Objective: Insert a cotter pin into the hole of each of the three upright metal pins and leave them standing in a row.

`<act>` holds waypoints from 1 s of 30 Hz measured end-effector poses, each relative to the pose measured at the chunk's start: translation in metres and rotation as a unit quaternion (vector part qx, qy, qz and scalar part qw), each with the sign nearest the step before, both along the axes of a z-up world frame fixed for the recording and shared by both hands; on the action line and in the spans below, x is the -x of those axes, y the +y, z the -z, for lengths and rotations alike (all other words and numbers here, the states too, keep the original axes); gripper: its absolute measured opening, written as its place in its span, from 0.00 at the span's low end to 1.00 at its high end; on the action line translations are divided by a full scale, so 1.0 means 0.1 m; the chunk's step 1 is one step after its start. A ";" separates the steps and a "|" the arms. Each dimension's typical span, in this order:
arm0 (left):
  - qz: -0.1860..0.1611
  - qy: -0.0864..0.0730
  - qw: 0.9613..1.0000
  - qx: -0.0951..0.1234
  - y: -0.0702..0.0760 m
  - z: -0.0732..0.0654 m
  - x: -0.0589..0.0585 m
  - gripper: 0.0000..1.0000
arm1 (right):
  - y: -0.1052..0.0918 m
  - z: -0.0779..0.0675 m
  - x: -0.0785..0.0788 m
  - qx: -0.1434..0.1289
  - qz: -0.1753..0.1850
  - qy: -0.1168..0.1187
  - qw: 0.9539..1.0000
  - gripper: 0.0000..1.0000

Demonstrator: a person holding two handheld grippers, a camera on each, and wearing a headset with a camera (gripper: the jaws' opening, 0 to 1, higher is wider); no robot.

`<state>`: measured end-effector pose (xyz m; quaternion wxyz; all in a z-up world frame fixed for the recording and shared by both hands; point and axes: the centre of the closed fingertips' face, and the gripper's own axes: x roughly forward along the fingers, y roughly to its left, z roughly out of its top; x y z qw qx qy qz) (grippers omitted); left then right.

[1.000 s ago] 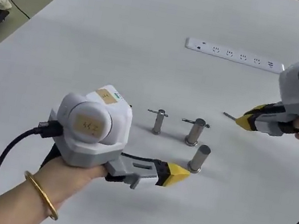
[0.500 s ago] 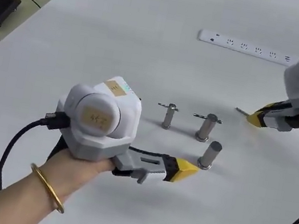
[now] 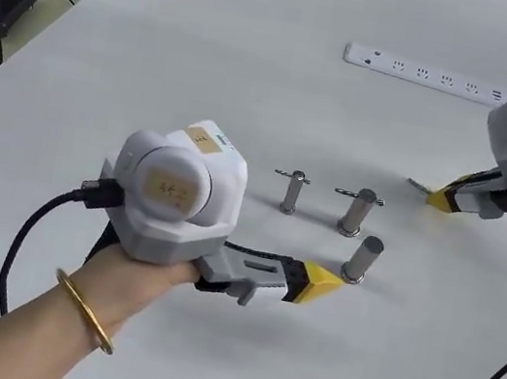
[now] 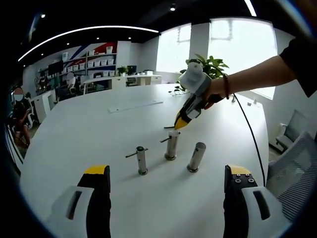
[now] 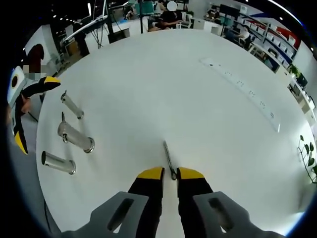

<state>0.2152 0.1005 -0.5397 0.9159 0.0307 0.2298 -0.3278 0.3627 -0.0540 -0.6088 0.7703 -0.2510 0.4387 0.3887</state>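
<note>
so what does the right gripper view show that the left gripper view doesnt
Right gripper view: the right gripper shut on a cotter pin that points ahead, plus the left gripper at the left edge. Left gripper view: its own open jaws, a hand holding the right gripper, a plant behind. Both: the three metal pins, the power strip, the table.

Right gripper (image 3: 443, 198) cut off at head-view edge; cotter pin (image 5: 168, 157) tail hidden between jaws.
</note>
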 end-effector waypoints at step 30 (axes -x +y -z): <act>-0.007 0.008 1.000 0.022 0.03 -0.04 -0.01 0.90 | 0.08 -0.07 0.03 0.054 -0.048 -0.011 0.997 0.00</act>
